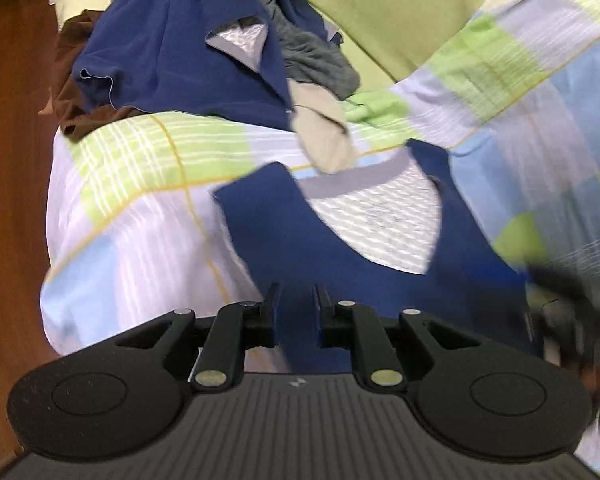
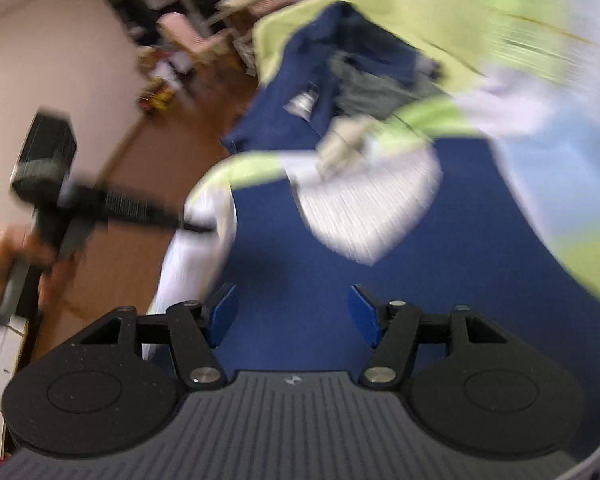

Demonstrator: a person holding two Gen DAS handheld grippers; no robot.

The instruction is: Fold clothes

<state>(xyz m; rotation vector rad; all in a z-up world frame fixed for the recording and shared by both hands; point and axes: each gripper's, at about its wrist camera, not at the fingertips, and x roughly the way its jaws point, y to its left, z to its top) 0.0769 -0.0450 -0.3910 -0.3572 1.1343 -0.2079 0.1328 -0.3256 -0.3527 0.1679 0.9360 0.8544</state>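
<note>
Pinching the navy vest [image 1: 268, 236] hem, left gripper [image 1: 296, 312] low, right gripper [image 2: 292, 316] spread wide above it

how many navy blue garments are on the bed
2: one navy blue garment with a grey-trimmed neckline spread flat on the checked bedspread, clamped in the left gripper; another navy blue garment crumpled in the far pile. More may be hidden.

Both wrist cameras are looking forward along their fingers, close above the checked bed [image 1: 148, 184] near its front edge, the left one facing its left corner, both sharing the navy vest [image 1: 276, 240] and the clothes pile [image 2: 340, 80] beyond.
</note>
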